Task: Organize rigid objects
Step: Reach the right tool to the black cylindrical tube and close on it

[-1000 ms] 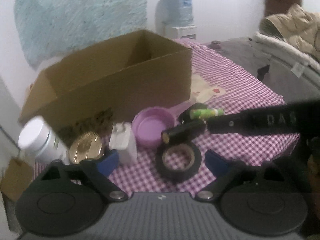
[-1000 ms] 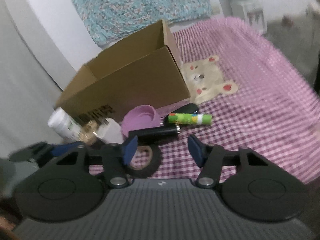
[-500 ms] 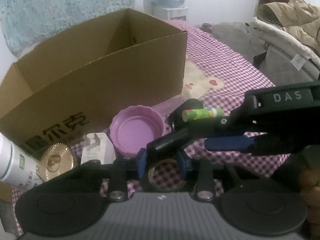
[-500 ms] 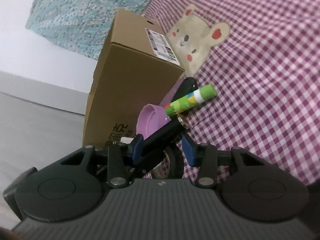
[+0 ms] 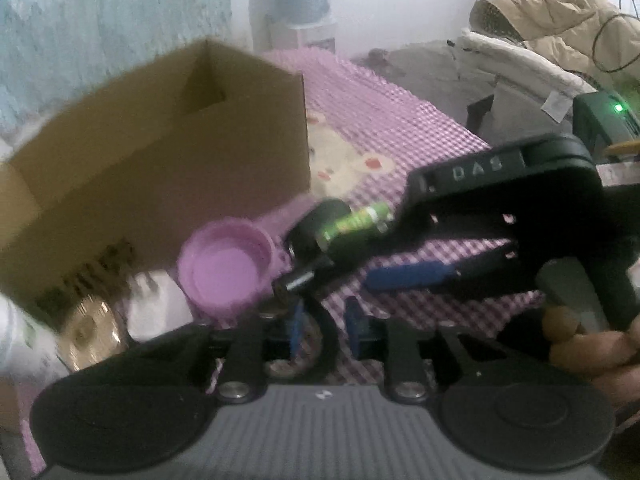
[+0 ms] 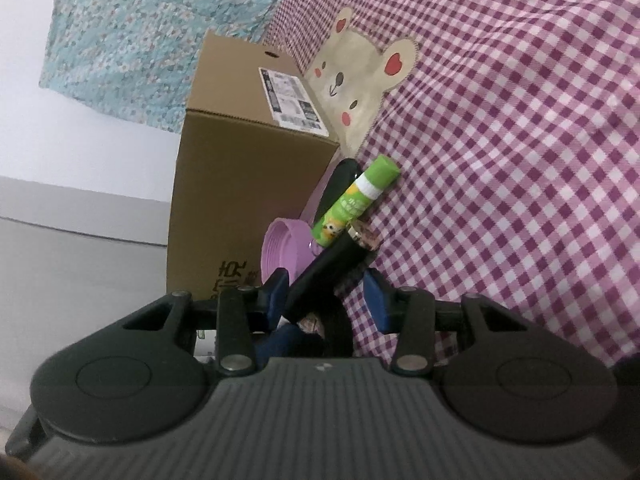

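Black tube [image 6: 324, 276] lies slantwise in front of the cardboard box [image 6: 248, 168], clamped between the blue pads of the right gripper [image 6: 326, 296]. Its far end touches the green glue stick [image 6: 356, 200], which lies off the box's front corner. Nearer the box front sits a purple lid [image 5: 224, 268]. The left gripper [image 5: 326, 324] straddles the wall of a black tape roll [image 5: 331, 342]. Its jaws have just been opening a little, and blur hides whether they press.
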{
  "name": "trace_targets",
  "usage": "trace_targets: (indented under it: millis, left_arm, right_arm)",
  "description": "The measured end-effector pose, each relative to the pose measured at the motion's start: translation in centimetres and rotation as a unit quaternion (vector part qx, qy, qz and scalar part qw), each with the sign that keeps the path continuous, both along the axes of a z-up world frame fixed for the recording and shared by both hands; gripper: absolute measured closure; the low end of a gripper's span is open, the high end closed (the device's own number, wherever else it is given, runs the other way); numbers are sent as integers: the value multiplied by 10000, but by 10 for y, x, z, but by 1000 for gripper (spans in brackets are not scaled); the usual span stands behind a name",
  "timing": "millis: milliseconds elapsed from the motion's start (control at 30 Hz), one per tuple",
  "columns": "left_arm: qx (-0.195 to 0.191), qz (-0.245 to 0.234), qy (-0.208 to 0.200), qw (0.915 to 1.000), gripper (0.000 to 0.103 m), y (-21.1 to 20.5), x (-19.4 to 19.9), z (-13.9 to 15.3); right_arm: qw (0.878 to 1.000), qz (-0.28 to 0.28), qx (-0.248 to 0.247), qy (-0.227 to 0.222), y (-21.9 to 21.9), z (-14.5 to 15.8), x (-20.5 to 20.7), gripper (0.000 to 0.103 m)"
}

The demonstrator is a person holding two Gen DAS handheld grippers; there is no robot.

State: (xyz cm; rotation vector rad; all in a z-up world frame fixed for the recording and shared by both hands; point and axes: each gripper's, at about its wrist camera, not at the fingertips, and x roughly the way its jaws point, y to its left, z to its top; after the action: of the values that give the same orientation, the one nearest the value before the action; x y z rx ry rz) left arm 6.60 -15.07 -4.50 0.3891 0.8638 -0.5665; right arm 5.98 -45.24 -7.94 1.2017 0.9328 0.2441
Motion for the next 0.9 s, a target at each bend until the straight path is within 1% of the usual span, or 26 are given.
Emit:
trace_targets:
  millis: [67,133,333,367,400,433,500,567,633,767,900]
  left_arm:
    - [145,-47,-240,9996,59,-5,2,2]
    - [316,-152,-366,9987,59,-12,5,0]
    - [627,-377,-306,9968,59,-27,18,-11]
    - [641,-410,-293,9967,61,-29,19,-12]
    - [648,-423,-277,9966,66,-30,21,-13]
    - [656,-441,-236,9966,68,-31,22,-14]
    - [538,-482,-77,9974,74,-30,23,-14]
    - [426,-512,130,9977,77,-28,24,-12]
    - [418,-517,166,9976,78,-28,24,-12]
    - [567,-467,278,9969,77,-36,31,-20]
    - [488,-444,395,9970,76,-37,36,-25]
  right_arm:
    - [10000,-42,62,30,-1,-2,1,62]
    - [9999,-68,118,43,-3,-5,1,62]
    - [9997,-151,197,75,-4,-5,3,62]
    - [9996,-156,205,72,-4,-5,4,62]
    - [9996,-167,212,71,-3,-6,6,62]
    - [9996,-170,215,67,-3,-6,7,62]
    - [9996,-170,217,60,-2,-6,9,62]
    - [9996,-188,217,67,-1,-7,11,62]
    - [9995,-216,239,61,-1,-8,12,62]
    - [9995,-233,185,46,0,-9,15,63]
    - [9996,-281,80,58,-3,-8,11,63]
